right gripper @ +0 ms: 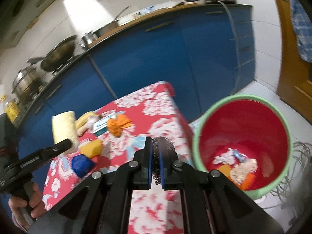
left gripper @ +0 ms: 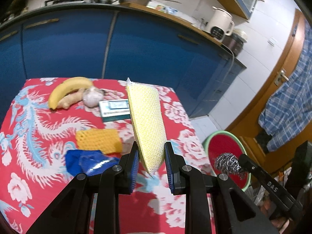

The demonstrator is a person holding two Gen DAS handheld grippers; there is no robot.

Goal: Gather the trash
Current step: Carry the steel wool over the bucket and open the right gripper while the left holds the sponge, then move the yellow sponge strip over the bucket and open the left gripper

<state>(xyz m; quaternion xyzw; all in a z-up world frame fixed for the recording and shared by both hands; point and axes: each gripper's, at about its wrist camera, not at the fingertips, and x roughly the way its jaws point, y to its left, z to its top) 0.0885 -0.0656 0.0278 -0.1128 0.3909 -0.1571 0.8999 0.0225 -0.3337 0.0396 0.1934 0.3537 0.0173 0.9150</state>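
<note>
My left gripper [left gripper: 152, 152] is shut on a pale yellow mesh sponge [left gripper: 146, 120] and holds it upright above the red flowered table [left gripper: 39, 175]. The sponge also shows in the right wrist view [right gripper: 64, 128]. My right gripper [right gripper: 155, 148] is shut on a steel wool scrubber [right gripper: 165, 145], near the table's right edge; the scrubber also shows in the left wrist view [left gripper: 228, 162]. A red bin with a green rim [right gripper: 197, 136] stands on the floor to the right and holds some scraps [right gripper: 239, 167]. An orange sponge [left gripper: 97, 140] and a blue crumpled wrapper [left gripper: 87, 163] lie on the table.
A banana [left gripper: 66, 89], ginger root [left gripper: 68, 100], a garlic bulb [left gripper: 92, 96] and a small box [left gripper: 114, 110] lie at the table's far side. An orange crumpled piece [right gripper: 117, 126] lies by the box. Blue kitchen cabinets [left gripper: 78, 46] stand behind. Cables [right gripper: 300, 156] lie beside the bin.
</note>
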